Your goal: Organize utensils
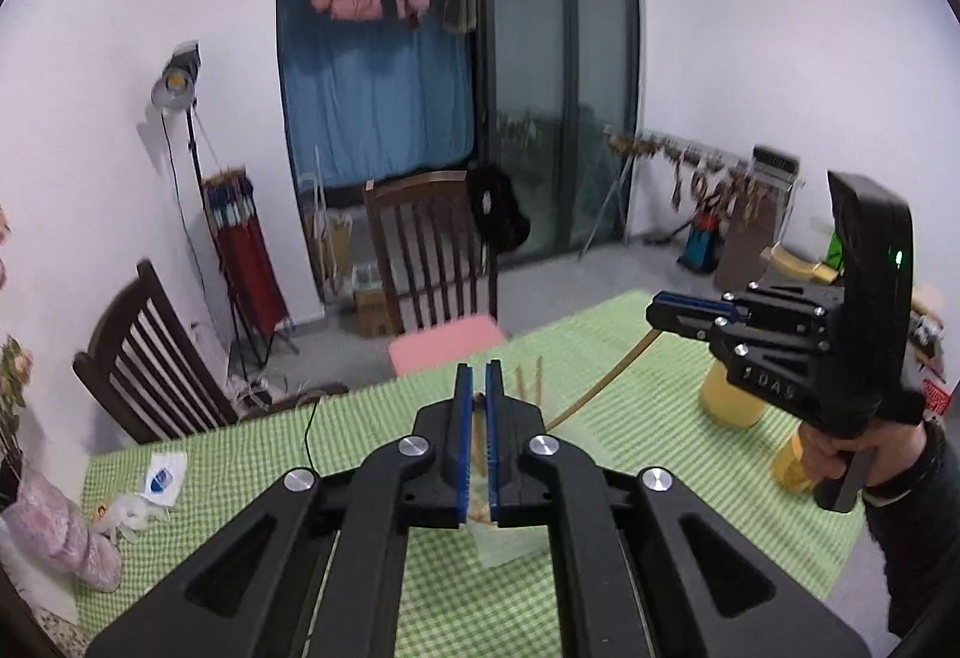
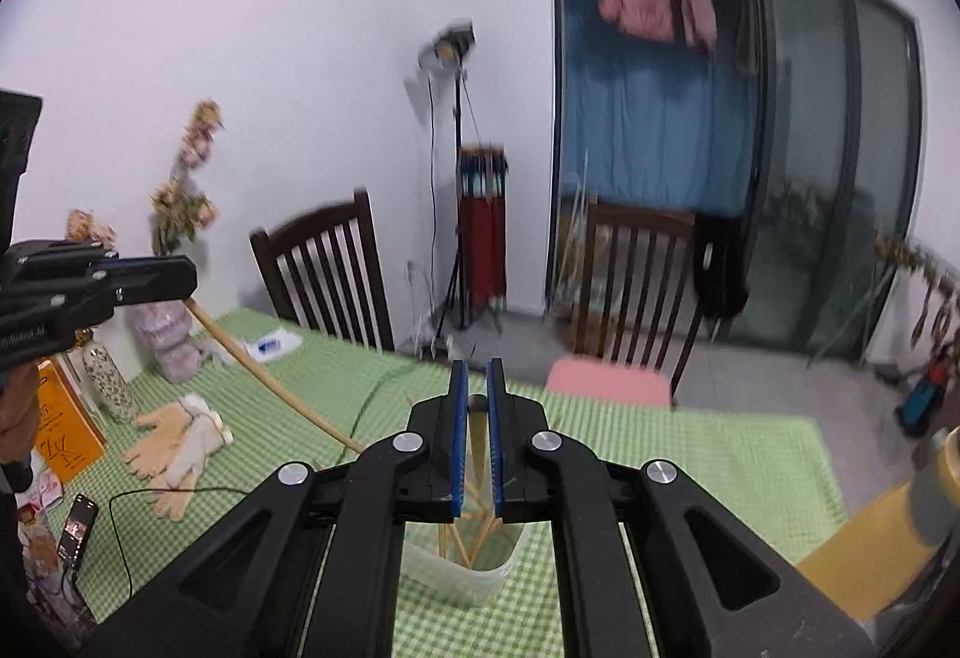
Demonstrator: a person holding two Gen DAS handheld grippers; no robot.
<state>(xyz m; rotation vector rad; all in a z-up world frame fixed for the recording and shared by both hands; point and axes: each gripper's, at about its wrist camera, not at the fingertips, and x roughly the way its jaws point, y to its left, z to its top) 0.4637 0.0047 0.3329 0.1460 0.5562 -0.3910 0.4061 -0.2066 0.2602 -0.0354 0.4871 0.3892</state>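
In the left wrist view my left gripper (image 1: 478,367) is shut on a thin wooden chopstick (image 1: 480,448) that runs down between its blue pads. A clear plastic container (image 1: 498,544) with several chopsticks stands on the green checked tablecloth (image 1: 252,454) below it. My right gripper (image 1: 651,307) is raised at the right, shut on a long chopstick (image 1: 600,385) that slants down toward the table. In the right wrist view, the right gripper (image 2: 478,364) grips its chopstick (image 2: 477,454) above the container (image 2: 474,574). The left gripper (image 2: 195,277) holds its stick (image 2: 276,382) at the left.
Two yellow cups (image 1: 729,400) stand at the table's right. Gloves (image 2: 174,448), a phone (image 2: 78,529), a black cable (image 2: 129,532), an orange book (image 2: 63,430) and a speckled vase (image 2: 111,379) lie at the left. Dark wooden chairs (image 2: 327,280) and a pink cushion (image 2: 609,382) border the far edge.
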